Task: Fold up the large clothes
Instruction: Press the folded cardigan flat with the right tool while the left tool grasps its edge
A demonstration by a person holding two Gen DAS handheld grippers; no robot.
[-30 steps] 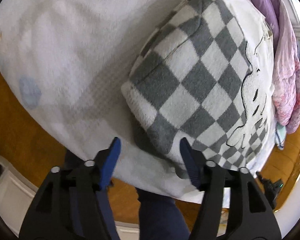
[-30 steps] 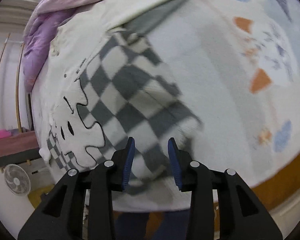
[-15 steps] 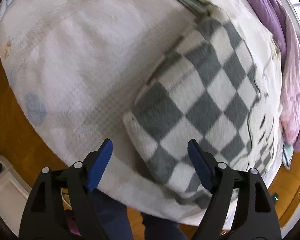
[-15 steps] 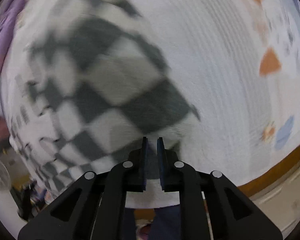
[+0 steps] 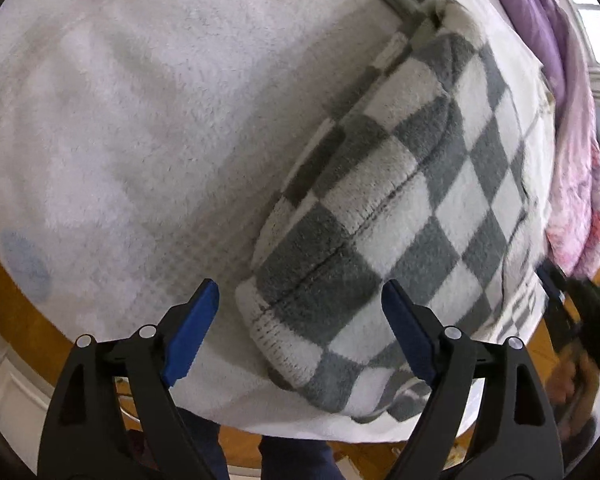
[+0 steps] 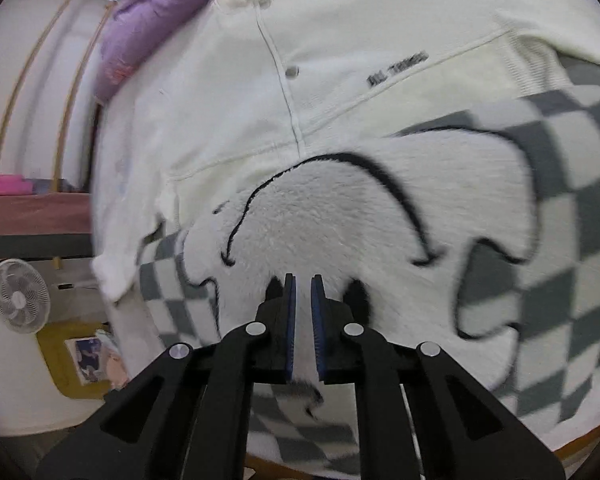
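Because the left claw (image 5: pixel 300 320) has just spread wide over the checkered fleece garment's (image 5: pixel 400 208) near-left cuff on the bed while the right claw (image 6: pixel 302 312) has narrowed nearly shut on nothing, the thick fold could slump open.

We saw the grey-and-white checked fleece garment (image 5: pixel 400 216) lying on the pale fleece blanket (image 5: pixel 160 120), with purple bedding (image 6: pixel 160 12) behind it and a white standing fan (image 6: pixel 20 296) at its left.

Bare white fleece blanket (image 5: pixel 148 128) lay open left of the folded checkered garment (image 5: pixel 400 208), purple bedding (image 5: pixel 540 20) heaped along its far right edge, cream jacket (image 6: pixel 340 60) covering the bed beyond, a white fan (image 6: pixel 18 296) standing on the floor left.
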